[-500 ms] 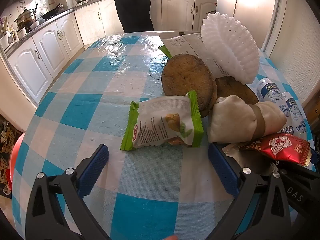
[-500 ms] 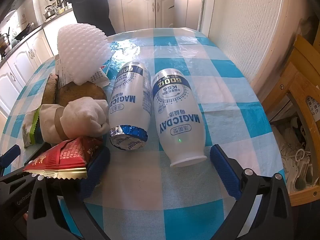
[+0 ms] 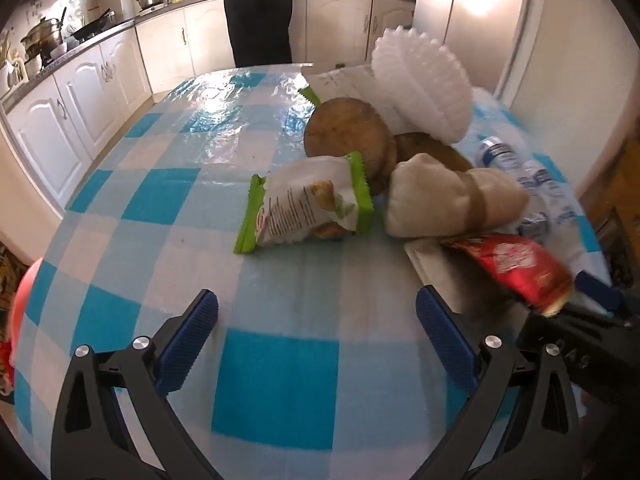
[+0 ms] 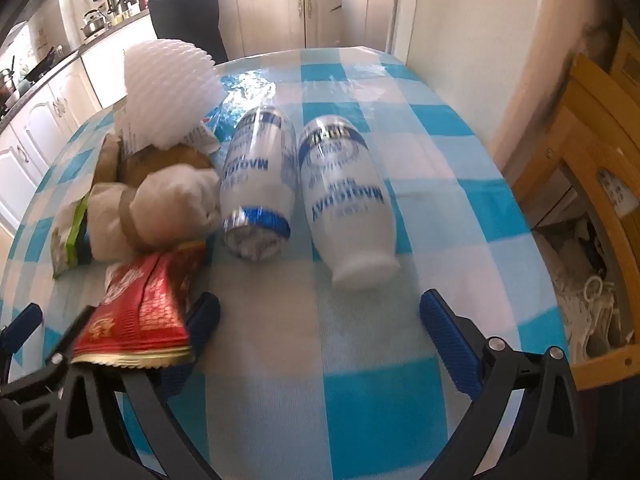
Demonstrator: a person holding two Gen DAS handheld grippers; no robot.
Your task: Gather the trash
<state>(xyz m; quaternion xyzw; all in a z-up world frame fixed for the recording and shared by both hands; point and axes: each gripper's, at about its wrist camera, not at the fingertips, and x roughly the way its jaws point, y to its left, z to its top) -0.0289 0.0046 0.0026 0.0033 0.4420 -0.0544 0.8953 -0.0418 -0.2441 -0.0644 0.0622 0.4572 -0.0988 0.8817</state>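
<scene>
Trash lies in a heap on the blue-and-white checked table (image 3: 280, 380). A green-edged snack packet (image 3: 308, 204) lies ahead of my open, empty left gripper (image 3: 316, 344). A tied white cloth bundle (image 3: 452, 204), two brown discs (image 3: 348, 132), a white foam net (image 3: 420, 84) and a red wrapper (image 3: 516, 264) lie to its right. Two white Magicday bottles (image 4: 256, 184) (image 4: 348, 208) lie on their sides ahead of my open, empty right gripper (image 4: 320, 332). The red wrapper (image 4: 140, 316) rests over the right gripper's left finger. The bundle (image 4: 168, 208) touches the left bottle.
A person in dark clothes (image 3: 260, 12) stands at the kitchen counter beyond the table. White cabinets (image 3: 80, 100) line the left. A wall (image 4: 480, 60) and a wooden rack (image 4: 592, 184) stand close to the table's right edge.
Both grippers have pulled back and risen a little, so the trash looks farther off. The red wrapper has shifted toward the right gripper's left finger. Both stay open.
</scene>
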